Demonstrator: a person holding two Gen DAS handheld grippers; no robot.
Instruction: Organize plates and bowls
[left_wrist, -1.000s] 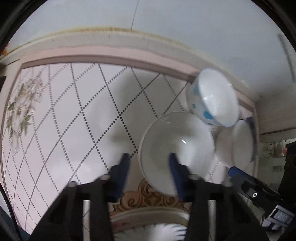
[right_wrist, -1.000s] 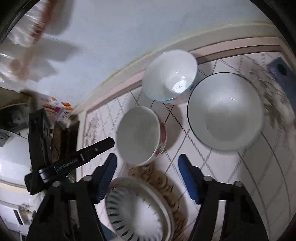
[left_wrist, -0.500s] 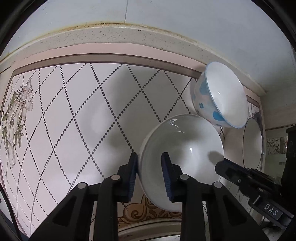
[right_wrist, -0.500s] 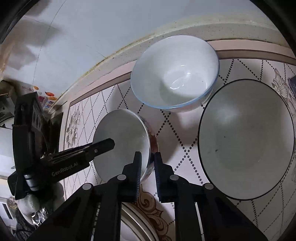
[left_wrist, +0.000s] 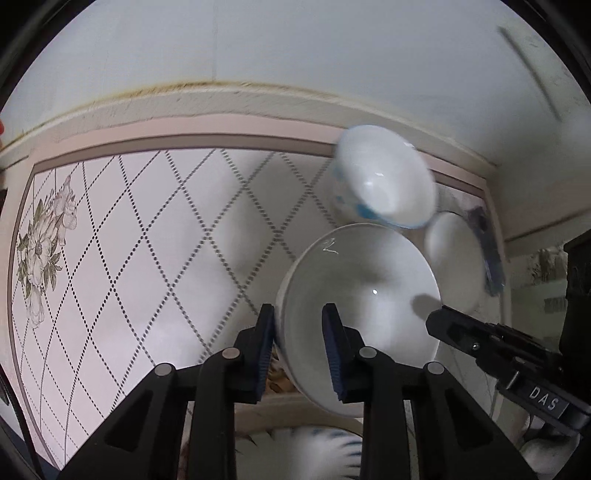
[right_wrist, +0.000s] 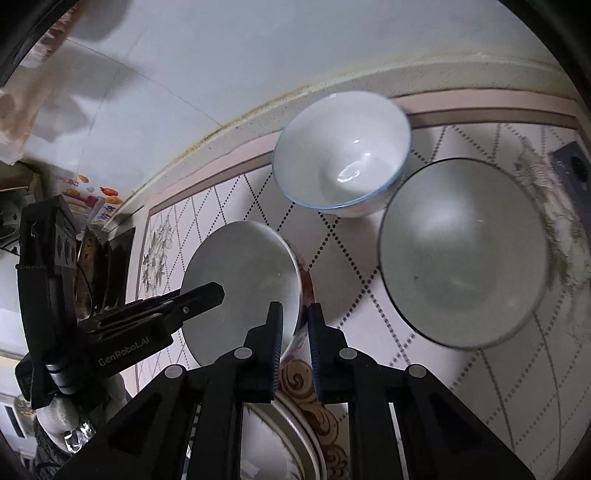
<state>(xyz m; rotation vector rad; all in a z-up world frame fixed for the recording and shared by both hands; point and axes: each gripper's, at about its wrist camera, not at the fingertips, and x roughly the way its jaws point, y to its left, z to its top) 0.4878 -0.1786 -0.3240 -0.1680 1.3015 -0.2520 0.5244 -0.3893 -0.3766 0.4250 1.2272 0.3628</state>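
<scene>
OBJECT: white glazed ceramic bowl (left_wrist: 364, 314), near centre of tiled desk (left_wrist: 147, 240) | GRIP: rim pinched by left gripper (left_wrist: 298, 345) and right gripper (right_wrist: 295, 332) | HANDLING: judged rigid, slippery, fragile; hold at rim.

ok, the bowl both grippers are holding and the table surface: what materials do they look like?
Held bowl: likely glazed ceramic or porcelain; glossy white inside with sharp highlights, red pattern outside in the right wrist view. Tabletop: smooth and semi-glossy with a printed dotted diamond grid, possibly glass or laminate; I can't tell which.
</scene>
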